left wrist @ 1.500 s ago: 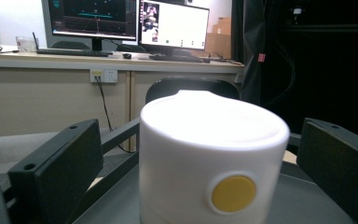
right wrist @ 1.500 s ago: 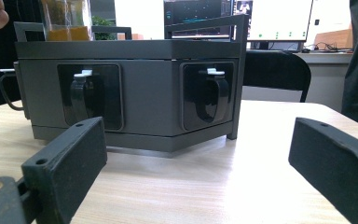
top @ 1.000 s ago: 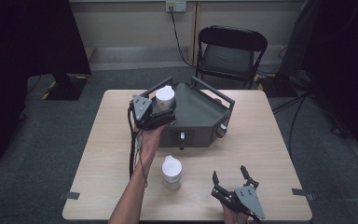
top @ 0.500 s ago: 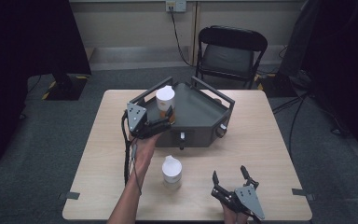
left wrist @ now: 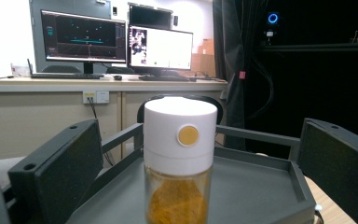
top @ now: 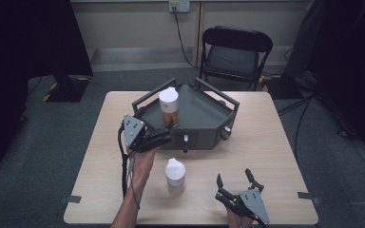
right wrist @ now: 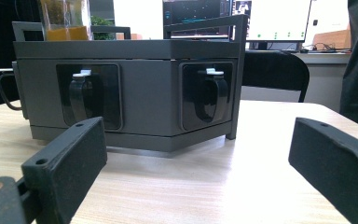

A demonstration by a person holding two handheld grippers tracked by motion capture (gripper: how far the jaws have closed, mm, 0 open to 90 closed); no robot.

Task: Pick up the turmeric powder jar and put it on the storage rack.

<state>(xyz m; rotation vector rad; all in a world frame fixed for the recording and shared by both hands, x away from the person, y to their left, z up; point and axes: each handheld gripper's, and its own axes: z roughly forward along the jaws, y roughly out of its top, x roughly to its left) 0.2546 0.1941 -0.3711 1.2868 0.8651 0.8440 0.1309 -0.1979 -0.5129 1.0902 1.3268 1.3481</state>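
Wooden surface (top: 275, 142), grey tray box (top: 204, 114) carrying white-capped spice jar (top: 169, 105), no legible label, left tongs (top: 164, 134) agape and empty, right tongs (top: 235, 179) likewise.

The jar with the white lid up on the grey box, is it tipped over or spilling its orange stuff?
No. The jar stands upright on top of the grey box, lid on, orange powder inside, none spilled. The left gripper is open in front of it. A second jar stands upright on the table. Nothing looks odd.
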